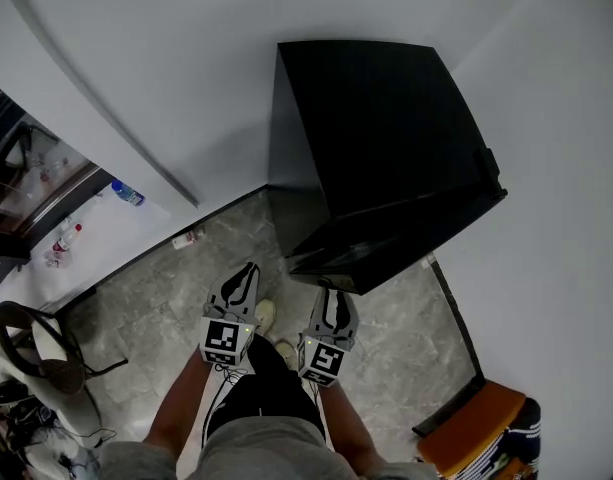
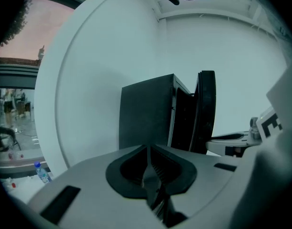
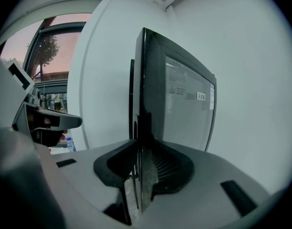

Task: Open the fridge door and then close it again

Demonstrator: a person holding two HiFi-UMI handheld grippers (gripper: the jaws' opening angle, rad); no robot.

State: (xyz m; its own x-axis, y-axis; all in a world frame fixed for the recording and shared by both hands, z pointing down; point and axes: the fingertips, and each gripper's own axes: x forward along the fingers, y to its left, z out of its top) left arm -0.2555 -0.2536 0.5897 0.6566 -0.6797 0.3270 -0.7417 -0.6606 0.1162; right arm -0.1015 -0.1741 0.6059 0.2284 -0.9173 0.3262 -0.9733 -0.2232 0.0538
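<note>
Two grey two-jaw grippers: left gripper (image 2: 148,152) closed, empty; right gripper (image 3: 138,149) clamped on the edge of one glossy black fridge door (image 3: 181,94), ajar on one black box-shaped fridge (image 2: 146,113) directly ahead.

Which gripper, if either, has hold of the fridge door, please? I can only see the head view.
Observer: The right gripper has the edge of the fridge door clamped between its jaws.
Operator: Thank you. Is the left gripper holding anything?
Observer: No, the left gripper is shut on nothing.
Operator: Is the door ajar?
Observer: Yes, the left gripper view shows a dark gap between door and cabinet.
</note>
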